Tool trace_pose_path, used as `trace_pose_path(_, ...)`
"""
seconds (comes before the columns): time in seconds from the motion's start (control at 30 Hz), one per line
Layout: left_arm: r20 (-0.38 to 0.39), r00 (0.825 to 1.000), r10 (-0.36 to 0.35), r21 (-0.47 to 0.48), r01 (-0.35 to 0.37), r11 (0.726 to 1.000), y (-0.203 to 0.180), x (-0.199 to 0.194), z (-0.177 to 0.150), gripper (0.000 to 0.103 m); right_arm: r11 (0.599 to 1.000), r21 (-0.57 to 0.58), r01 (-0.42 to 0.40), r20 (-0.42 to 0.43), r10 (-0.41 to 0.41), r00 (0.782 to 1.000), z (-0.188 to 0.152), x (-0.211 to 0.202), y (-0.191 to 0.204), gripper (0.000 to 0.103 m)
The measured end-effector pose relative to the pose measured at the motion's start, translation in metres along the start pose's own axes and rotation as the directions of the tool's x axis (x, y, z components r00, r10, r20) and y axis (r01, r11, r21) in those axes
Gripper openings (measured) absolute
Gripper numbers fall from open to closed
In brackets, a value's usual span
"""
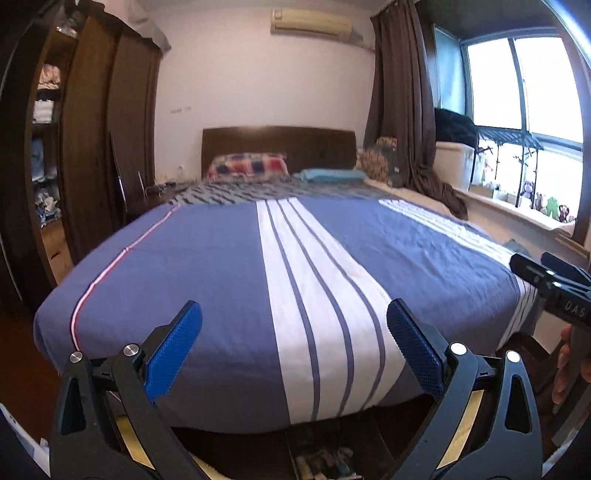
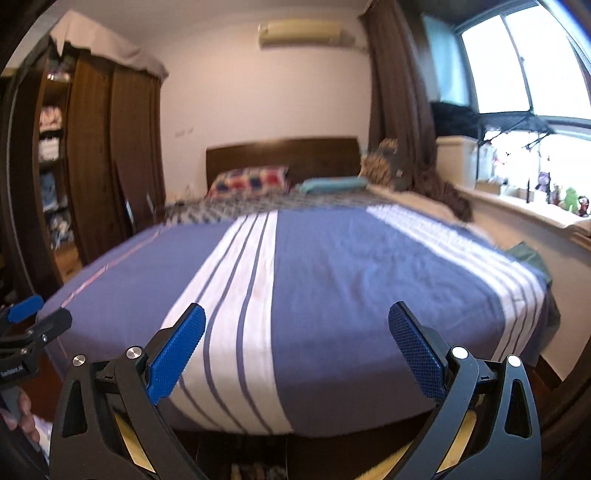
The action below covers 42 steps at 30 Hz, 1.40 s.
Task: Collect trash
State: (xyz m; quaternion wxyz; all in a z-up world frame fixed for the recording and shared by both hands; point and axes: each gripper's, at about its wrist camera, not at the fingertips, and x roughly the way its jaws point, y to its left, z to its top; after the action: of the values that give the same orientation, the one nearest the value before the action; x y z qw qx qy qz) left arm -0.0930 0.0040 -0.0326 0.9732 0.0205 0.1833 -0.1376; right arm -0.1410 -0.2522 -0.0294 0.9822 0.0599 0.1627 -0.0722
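1. We find no trash that we can identify in either view; the bed [image 1: 207, 258] top is bare sheet, and the small items in a box [image 1: 325, 461] on the floor under its foot are too blurred to name.
2. We see both grippers held level at the foot of the bed, pointing toward the headboard [image 1: 277, 142], side by side and well apart.
3. Left gripper [image 1: 293, 343]: jaws spread wide, blue pads [image 1: 173, 354] holding and touching nothing.
4. Right gripper [image 2: 295, 347]: jaws likewise wide apart and empty. In the left view it shows at the right edge with a hand [image 1: 565, 369] on its grip.
5. The sheet is blue with white stripes [image 1: 314, 295]; a checked pillow [image 1: 247, 166] and a teal one [image 1: 332, 174] lie at the head.
6. Room: a wardrobe [image 1: 92, 129] on the left, a brown curtain [image 1: 402, 92] and bright window [image 1: 524, 81] on the right, small figures [image 1: 550, 206] on the sill, an air conditioner [image 1: 310, 22] high on the wall.
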Motion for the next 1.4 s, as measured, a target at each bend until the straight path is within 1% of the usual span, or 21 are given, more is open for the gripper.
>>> trace_pose_path(0.07, 0.018, 1.000, 0.004, -0.003, -0.004, 1.000, -0.001, -0.004, 0.004, 0.095, 1.000, 0.004, 0.012, 0.034, -0.012, 0.999, 0.004, -0.006, -0.002, 0.099)
trace_pose_path(0.2, 0.037, 0.999, 0.025, 0.016, -0.026, 1.000, -0.006, -0.007, 0.005, 0.095, 1.000, 0.003, 0.020, 0.063, -0.021, 0.998, 0.009, -0.014, -0.004, 0.099)
trace_pose_path(0.57, 0.050, 0.998, 0.025, 0.018, -0.026, 0.999, -0.004, -0.011, 0.006, 0.095, 1.000, -0.005, 0.005, 0.089, -0.005, 0.996, 0.009, -0.021, 0.000, 0.099)
trace_pose_path(1.4, 0.059, 0.998, 0.026, 0.017, -0.027, 0.999, -0.003, -0.015, 0.007, 0.095, 1.000, -0.011, 0.000, 0.095, 0.001, 0.995, 0.011, -0.023, 0.005, 0.099)
